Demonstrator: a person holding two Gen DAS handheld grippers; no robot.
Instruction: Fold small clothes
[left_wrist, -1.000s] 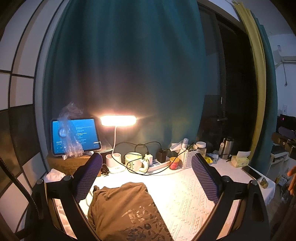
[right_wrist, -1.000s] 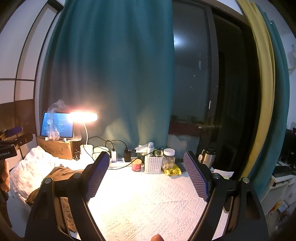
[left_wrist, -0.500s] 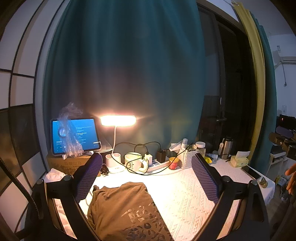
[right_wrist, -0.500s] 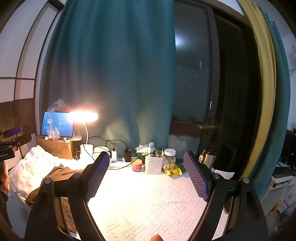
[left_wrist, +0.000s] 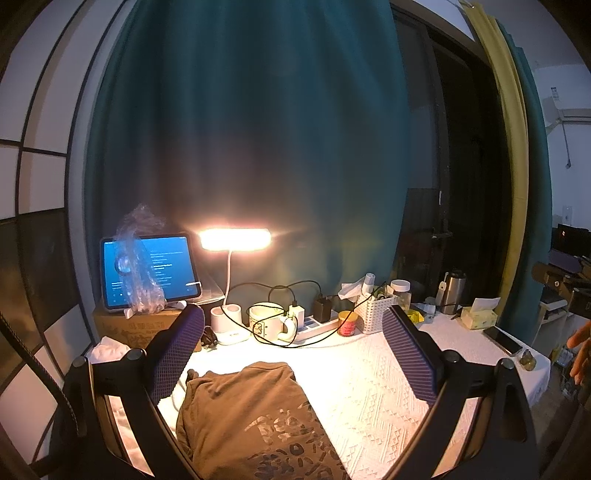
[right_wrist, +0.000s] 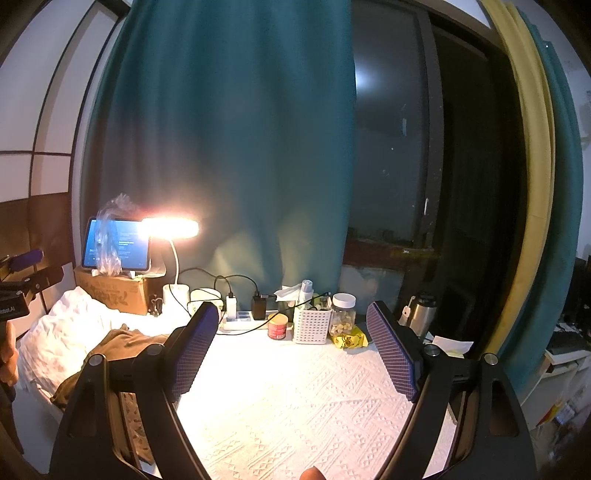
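A brown printed garment (left_wrist: 255, 413) lies on the white patterned tablecloth (left_wrist: 373, 391), low in the left wrist view. My left gripper (left_wrist: 295, 354) hovers over its far end, jaws wide apart and empty. In the right wrist view the same garment (right_wrist: 118, 343) sits at the left, partly hidden behind the left finger. My right gripper (right_wrist: 291, 350) is open above bare tablecloth (right_wrist: 295, 402), holding nothing. The left gripper's tip (right_wrist: 26, 258) peeks in at that view's left edge.
Along the table's back stand a lit desk lamp (left_wrist: 234, 240), a tablet (left_wrist: 147, 269) on a cardboard box, a mug (left_wrist: 266, 321), a power strip with cables (left_wrist: 314, 325), a white basket (right_wrist: 312, 325), a jar (right_wrist: 343, 314) and a thermos (right_wrist: 421, 314). A phone (left_wrist: 502, 339) lies at the right edge.
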